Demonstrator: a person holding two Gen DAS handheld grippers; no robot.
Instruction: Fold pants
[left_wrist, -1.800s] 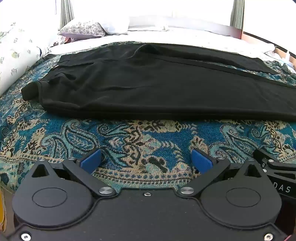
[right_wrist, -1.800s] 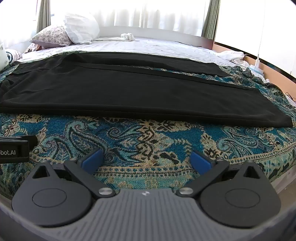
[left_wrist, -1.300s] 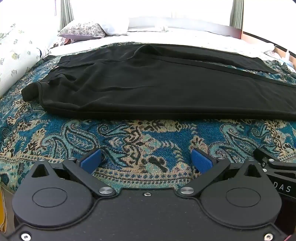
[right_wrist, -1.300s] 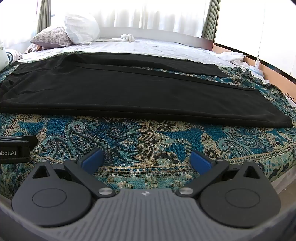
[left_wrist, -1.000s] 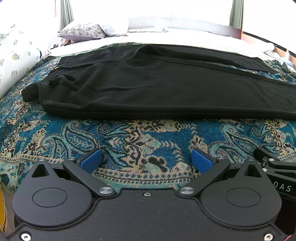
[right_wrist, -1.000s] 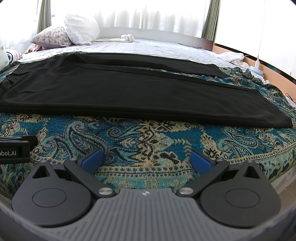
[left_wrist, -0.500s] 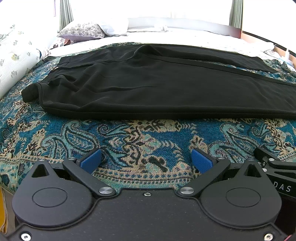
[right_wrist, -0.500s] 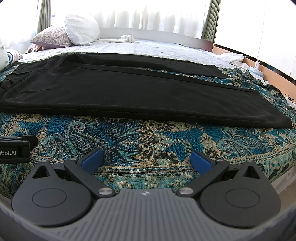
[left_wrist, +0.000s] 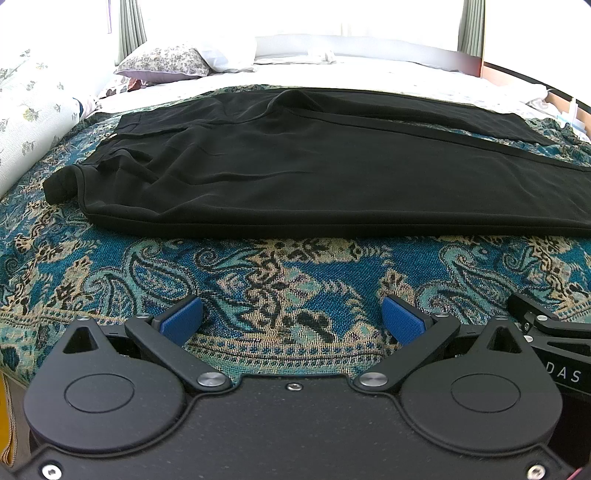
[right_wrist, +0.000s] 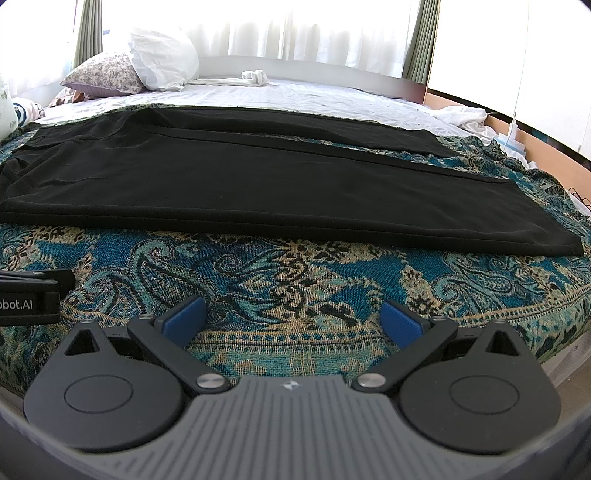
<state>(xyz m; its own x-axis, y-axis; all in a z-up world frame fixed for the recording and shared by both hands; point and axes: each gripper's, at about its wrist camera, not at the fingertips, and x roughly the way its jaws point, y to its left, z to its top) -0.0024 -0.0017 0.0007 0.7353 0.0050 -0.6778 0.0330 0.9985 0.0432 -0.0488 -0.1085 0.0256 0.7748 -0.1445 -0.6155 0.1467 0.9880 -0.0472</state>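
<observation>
Nearest in each wrist view is the claw itself. The left claw (left_wrist: 291, 319) hangs with its blue pads (left_wrist: 183, 319) spread wide and nothing between them; the right claw (right_wrist: 291, 319) is just as wide and just as empty. Both hover low over the near border of a teal paisley bedspread (left_wrist: 280, 273) that covers the bed. Part of the right claw's body juts in at the right edge of the left view, and a black block lettered "bot.AI" (right_wrist: 27, 301) shows at the left edge of the right view.

Beyond a bare strip of bedspread lie the black pants (left_wrist: 314, 173), flat and sideways: the waistband to the left with one corner curled over, the legs running right, the nearer leg overlapping the far one. Nothing stands between the claws and the cloth.

Farther off are a white sheet (right_wrist: 314, 99), a patterned pillow (right_wrist: 105, 75), a white pillow (right_wrist: 162, 59) and curtains (right_wrist: 419, 40).

Compared with the earlier frames, nothing has visibly shifted; claws and pants hold the same places.

The left view cuts off the leg hems, the right view the waistband. The window is blown out white.
</observation>
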